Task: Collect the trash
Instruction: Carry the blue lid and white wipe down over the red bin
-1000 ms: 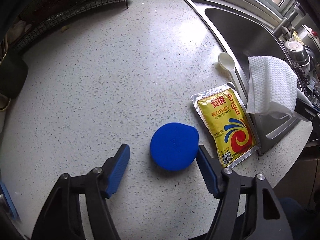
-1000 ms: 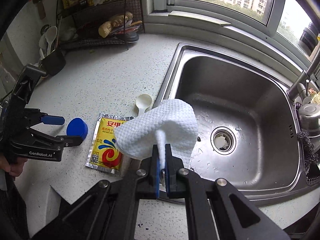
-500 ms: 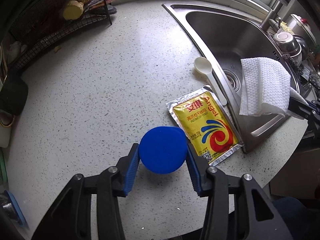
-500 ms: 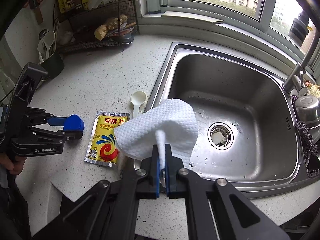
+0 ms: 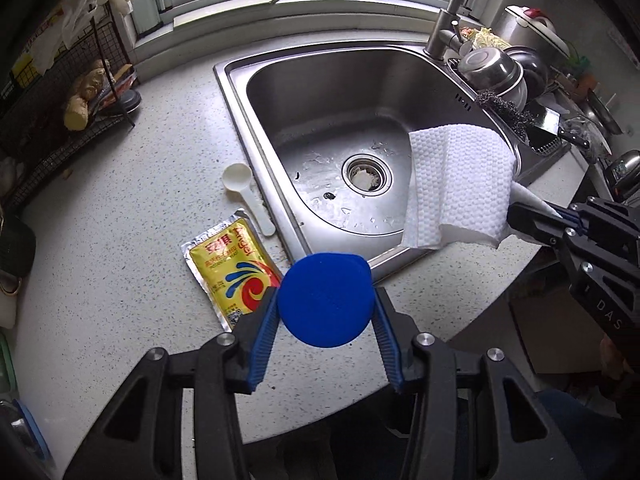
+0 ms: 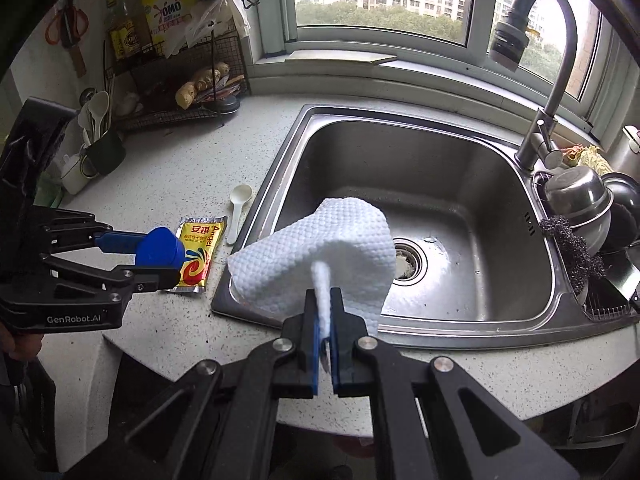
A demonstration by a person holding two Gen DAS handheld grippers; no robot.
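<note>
Above the speckled surface (image 5: pixel 120 200), just short of the sink (image 5: pixel 320 80), the left gripper (image 5: pixel 325 312) has clamped its pads on the blue cap (image 5: pixel 325 300) and lifted it clear of where it lay a second ago. Beside it the right gripper (image 6: pixel 325 320) stays pinched on a white paper towel (image 6: pixel 320 256), hanging over the sink's near rim. Beyond, the yellow yeast packet (image 5: pixel 232 264) and white scoop (image 5: pixel 244 188) lie uncollected left of the sink.
</note>
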